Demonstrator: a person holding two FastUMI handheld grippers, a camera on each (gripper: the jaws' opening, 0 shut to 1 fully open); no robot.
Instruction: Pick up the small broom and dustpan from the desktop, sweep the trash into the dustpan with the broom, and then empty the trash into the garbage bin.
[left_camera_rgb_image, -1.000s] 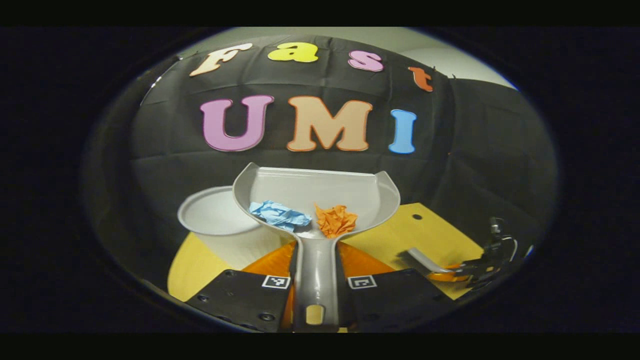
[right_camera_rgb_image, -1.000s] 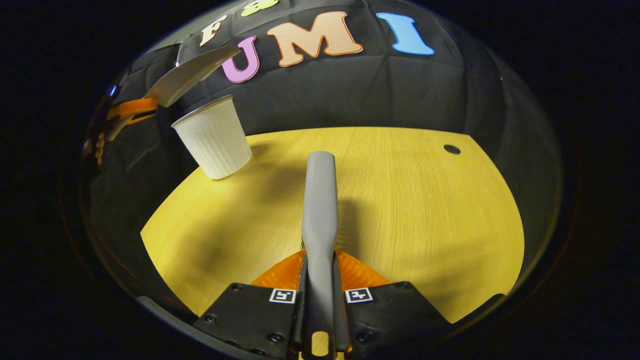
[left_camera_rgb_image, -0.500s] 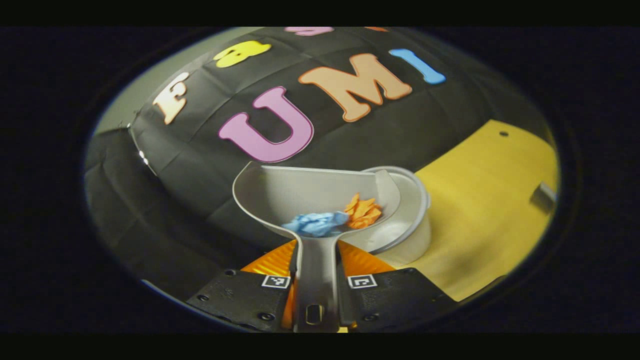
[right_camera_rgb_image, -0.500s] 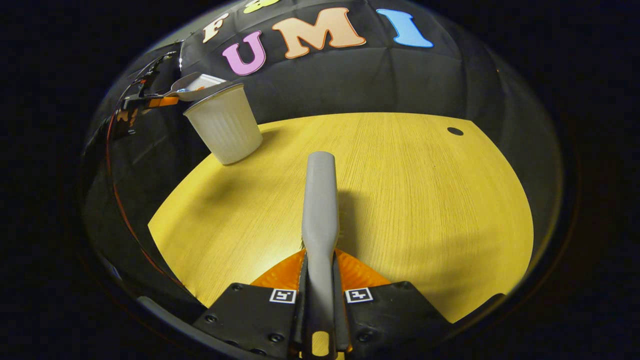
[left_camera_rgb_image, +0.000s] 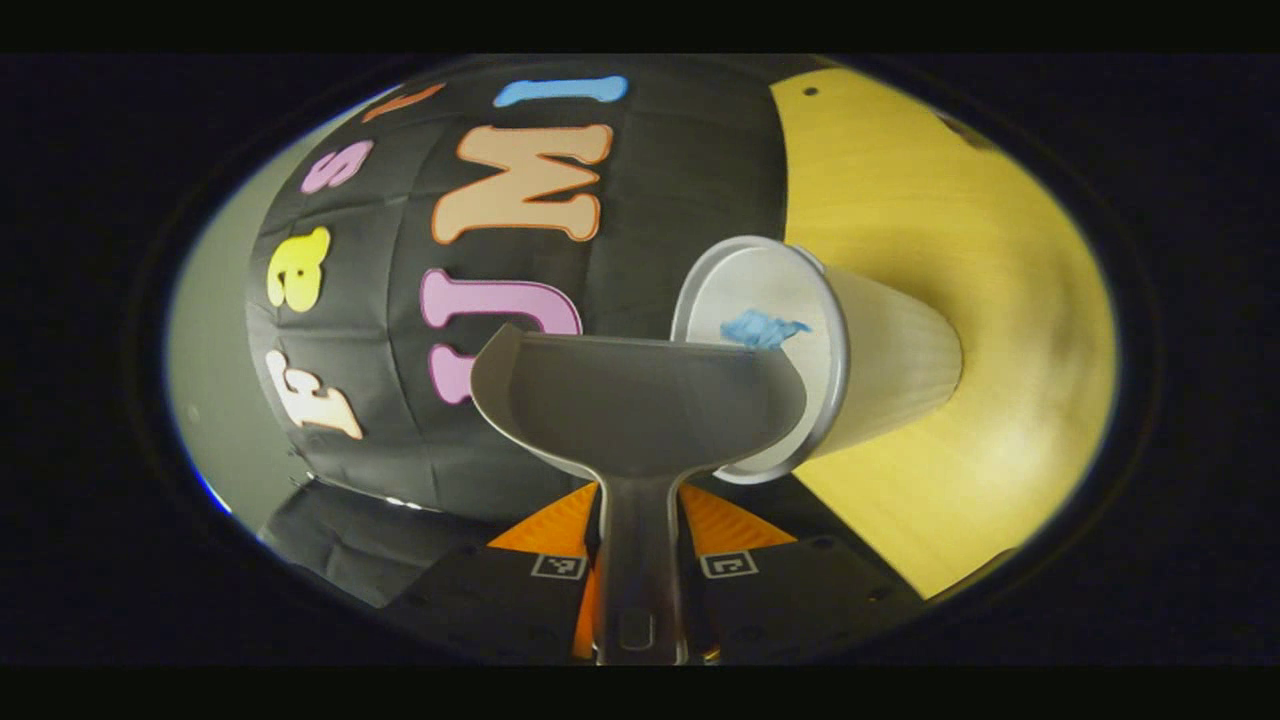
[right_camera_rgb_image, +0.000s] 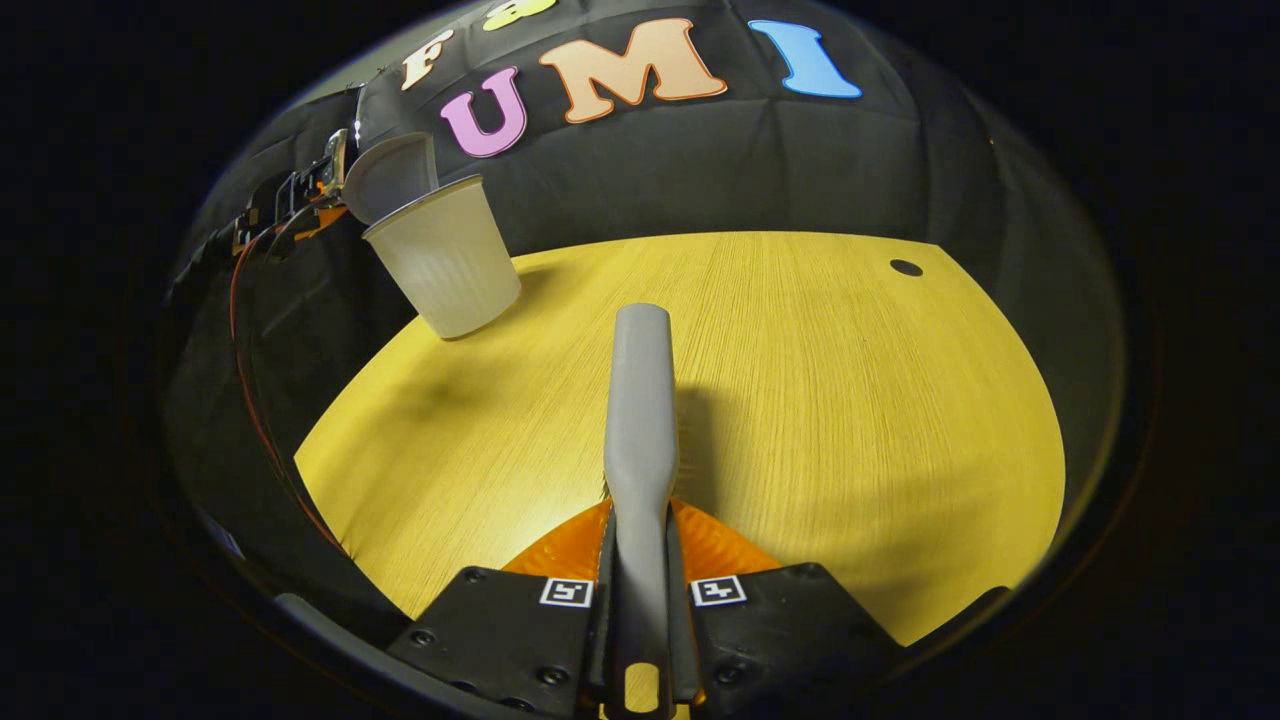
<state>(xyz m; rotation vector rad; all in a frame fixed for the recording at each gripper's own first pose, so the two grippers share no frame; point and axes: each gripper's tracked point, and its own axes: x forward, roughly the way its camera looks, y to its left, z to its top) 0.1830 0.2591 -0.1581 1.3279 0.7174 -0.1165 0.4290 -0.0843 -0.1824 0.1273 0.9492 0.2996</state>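
Dustpan tipped over garbage bin, left gripper clenching its handle; right gripper clamps broom clear above desktop.

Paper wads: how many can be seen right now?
1: a blue paper wad inside the garbage bin, just past the tipped dustpan. Others may be hidden behind the dustpan.

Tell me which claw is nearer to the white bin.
Left. The left claw tips the dustpan over the white bin; the right claw holds the broom across the table.
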